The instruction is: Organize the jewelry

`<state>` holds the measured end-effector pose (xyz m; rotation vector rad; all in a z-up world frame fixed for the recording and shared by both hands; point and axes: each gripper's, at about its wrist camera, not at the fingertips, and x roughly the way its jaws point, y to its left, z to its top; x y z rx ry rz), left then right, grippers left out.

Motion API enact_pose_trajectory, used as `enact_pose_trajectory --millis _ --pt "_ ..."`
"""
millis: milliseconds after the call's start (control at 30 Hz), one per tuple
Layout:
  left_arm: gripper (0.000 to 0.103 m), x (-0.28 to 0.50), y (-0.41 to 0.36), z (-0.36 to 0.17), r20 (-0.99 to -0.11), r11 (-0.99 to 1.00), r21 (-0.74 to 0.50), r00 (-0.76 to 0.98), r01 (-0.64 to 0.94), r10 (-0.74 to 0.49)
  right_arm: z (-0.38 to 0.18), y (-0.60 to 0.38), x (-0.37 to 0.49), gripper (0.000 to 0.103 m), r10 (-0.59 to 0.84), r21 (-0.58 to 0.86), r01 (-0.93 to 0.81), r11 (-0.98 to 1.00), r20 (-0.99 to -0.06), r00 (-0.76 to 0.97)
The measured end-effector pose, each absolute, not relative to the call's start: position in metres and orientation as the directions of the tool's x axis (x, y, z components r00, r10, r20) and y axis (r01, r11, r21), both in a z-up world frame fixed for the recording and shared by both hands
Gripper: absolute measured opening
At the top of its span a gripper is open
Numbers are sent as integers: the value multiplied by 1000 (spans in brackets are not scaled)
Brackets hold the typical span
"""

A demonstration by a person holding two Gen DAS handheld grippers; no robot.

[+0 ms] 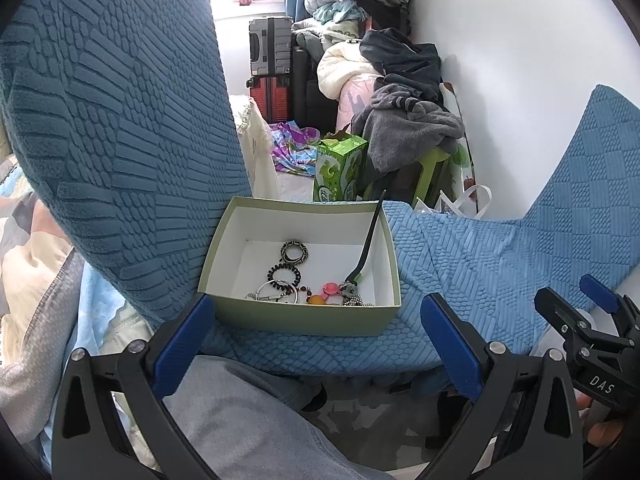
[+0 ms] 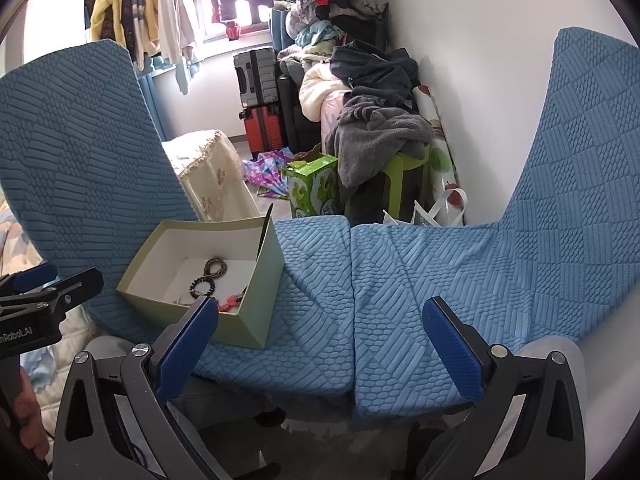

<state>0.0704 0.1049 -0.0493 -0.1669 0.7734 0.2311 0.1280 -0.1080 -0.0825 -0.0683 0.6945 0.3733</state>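
Observation:
A pale green open box [image 1: 304, 320] with a white inside stands on the blue textured seat cushion [image 1: 460, 272]. It holds several pieces of jewelry [image 1: 292, 276]: a patterned ring-shaped bangle, a dark beaded bracelet, thin hoops, orange and pink beads, and a black stick [image 1: 370, 236] leaning on its right wall. My left gripper [image 1: 320, 336] is open and empty just before the box's near wall. My right gripper [image 2: 320, 344] is open and empty over the cushion, right of the box [image 2: 244, 320]; it also shows in the left wrist view [image 1: 580, 308].
Blue chair backs rise at left [image 1: 120, 120] and right [image 2: 580, 180]. Beyond the seat are a green carton [image 1: 340, 168], a green stool under grey clothes [image 2: 380, 140], suitcases [image 2: 260, 96] and a white bag [image 2: 440, 208] by the wall.

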Motion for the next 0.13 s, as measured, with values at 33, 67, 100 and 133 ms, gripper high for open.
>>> enact_pose_trajectory --millis 33,67,100,133 --pt "102 70 105 -49 -706 961 -65 693 -268 145 -82 -108 128 102 313 61 -358 932 -634 707" --pt "102 70 106 -49 -707 961 -67 692 -269 145 -81 -109 127 102 313 62 -357 932 -633 708" --pt "102 70 107 -48 -707 960 -69 693 -270 143 -81 -110 128 102 316 63 -359 931 -632 708" --pt "102 70 107 -48 -707 960 -70 693 -271 143 -81 -110 128 102 317 65 -360 931 -632 707"
